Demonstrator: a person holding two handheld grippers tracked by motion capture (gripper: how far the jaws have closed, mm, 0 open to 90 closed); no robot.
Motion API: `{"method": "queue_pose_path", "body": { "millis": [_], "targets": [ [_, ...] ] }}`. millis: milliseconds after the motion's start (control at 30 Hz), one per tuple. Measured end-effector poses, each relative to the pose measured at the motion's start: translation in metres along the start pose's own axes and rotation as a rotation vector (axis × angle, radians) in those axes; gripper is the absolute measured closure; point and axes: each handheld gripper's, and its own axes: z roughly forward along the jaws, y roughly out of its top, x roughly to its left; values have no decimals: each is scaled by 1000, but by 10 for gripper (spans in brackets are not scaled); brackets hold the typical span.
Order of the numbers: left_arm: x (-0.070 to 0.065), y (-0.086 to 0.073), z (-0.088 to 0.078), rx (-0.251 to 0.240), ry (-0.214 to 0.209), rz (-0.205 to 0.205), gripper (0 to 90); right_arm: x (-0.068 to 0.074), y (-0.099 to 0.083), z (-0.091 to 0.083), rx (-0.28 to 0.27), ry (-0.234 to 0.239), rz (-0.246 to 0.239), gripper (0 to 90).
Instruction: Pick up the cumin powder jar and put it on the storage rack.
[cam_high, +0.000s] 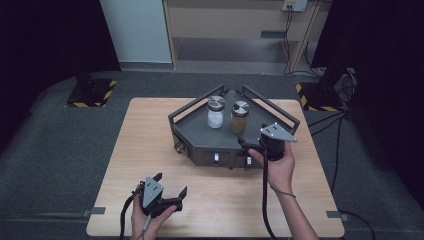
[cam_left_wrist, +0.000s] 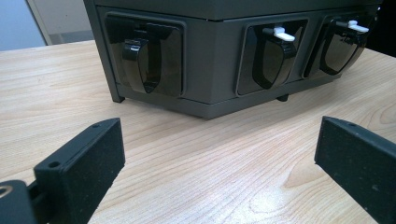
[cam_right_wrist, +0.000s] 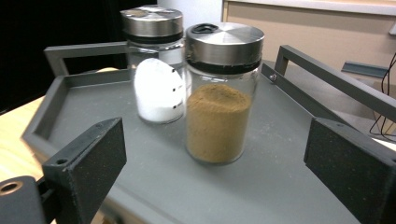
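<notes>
Right gripper view – brown-powder jar (cam_right_wrist: 222, 93), white-powder jar (cam_right_wrist: 156, 65) on grey tray (cam_right_wrist: 154, 163), both grippers – right gripper (cam_right_wrist: 215, 163), left gripper (cam_left_wrist: 219, 158) – open

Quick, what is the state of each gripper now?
Left gripper: open, holding nothing, above the table.
Right gripper: open, holding nothing, facing the brown-powder jar.

Pretty dim around the table (cam_high: 150, 150), even overhead light on it, soft shadows, slightly blurry, glare on jar lids (cam_right_wrist: 224, 39).

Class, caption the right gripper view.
Open right gripper faces brown spice jar beside white jar on grey tray.
</notes>
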Motion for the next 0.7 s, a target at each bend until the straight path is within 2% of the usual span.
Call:
{"method": "queue_pose_path", "body": {
  "millis": [167, 467, 700],
  "targets": [
    [0, 0, 0, 0, 1, 0, 7, 10, -6, -20, -14, -5, -56, 59],
    [-1, -1, -1, 1, 0, 8, 6, 25, -25, -59, -29, 3, -85, 65],
    [-2, -1, -1, 2, -4, 16, 6, 33, -42, -88, -36, 0, -86, 66]
  ]
}}
